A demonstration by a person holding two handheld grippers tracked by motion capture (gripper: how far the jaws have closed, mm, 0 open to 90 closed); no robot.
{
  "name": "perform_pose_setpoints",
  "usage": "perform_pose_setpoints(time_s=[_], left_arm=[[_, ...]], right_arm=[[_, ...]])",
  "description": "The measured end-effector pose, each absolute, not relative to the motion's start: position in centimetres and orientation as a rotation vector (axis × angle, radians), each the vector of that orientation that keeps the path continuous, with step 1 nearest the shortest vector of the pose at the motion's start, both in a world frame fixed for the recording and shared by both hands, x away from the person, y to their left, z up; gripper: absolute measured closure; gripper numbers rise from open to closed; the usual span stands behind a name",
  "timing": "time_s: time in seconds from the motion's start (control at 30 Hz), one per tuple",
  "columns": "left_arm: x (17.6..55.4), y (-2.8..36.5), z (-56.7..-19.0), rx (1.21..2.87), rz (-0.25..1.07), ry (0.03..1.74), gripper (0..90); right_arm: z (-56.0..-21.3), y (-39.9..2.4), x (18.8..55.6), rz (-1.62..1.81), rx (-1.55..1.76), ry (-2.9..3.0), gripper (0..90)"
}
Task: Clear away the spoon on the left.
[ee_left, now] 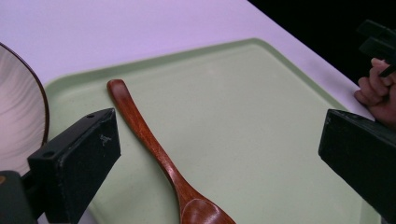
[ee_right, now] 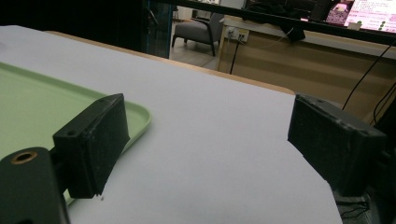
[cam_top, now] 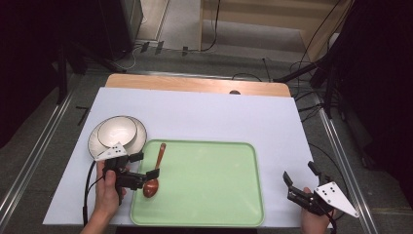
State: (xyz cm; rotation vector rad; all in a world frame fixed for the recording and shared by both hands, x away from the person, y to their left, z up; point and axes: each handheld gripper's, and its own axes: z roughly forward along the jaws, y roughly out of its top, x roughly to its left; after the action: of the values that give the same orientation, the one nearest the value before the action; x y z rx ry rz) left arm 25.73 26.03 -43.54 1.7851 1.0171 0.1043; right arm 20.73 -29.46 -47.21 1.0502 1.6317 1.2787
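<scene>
Wooden and reddish-brown, the spoon (cam_top: 155,171) lies flat on the green tray (cam_top: 209,180) at about nine o'clock of it, close inside the left rim, bowl toward the person and handle tip pointing to twelve. It looks set down there for keeps: the left gripper (cam_top: 141,168) has its jaws spread wide on either side of the spoon, pads clear of the wood, which reads as a release and not a grip. In the left gripper view the handle (ee_left: 140,126) runs free between the two black jaws. Apart from the spoon, the tray looks bare. At ten o'clock of the tray, on the white sheet (cam_top: 204,114), a pale bowl (cam_top: 116,130) sits on a plate (cam_top: 139,140); it seems empty, though glare leaves that unsure. At four o'clock, off the tray, the right gripper (cam_top: 301,176) waits with jaws apart, holding nothing
</scene>
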Motion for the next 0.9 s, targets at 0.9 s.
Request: perform_pose_setpoints(time_s=[0.9], left_arm=[[21.4, 33.7, -43.6, 1.658, 0.286, 1.102, 0.0]], right_arm=[[-47.2, -29.4, 20.8, 1.275, 1.051, 1.634, 13.2]])
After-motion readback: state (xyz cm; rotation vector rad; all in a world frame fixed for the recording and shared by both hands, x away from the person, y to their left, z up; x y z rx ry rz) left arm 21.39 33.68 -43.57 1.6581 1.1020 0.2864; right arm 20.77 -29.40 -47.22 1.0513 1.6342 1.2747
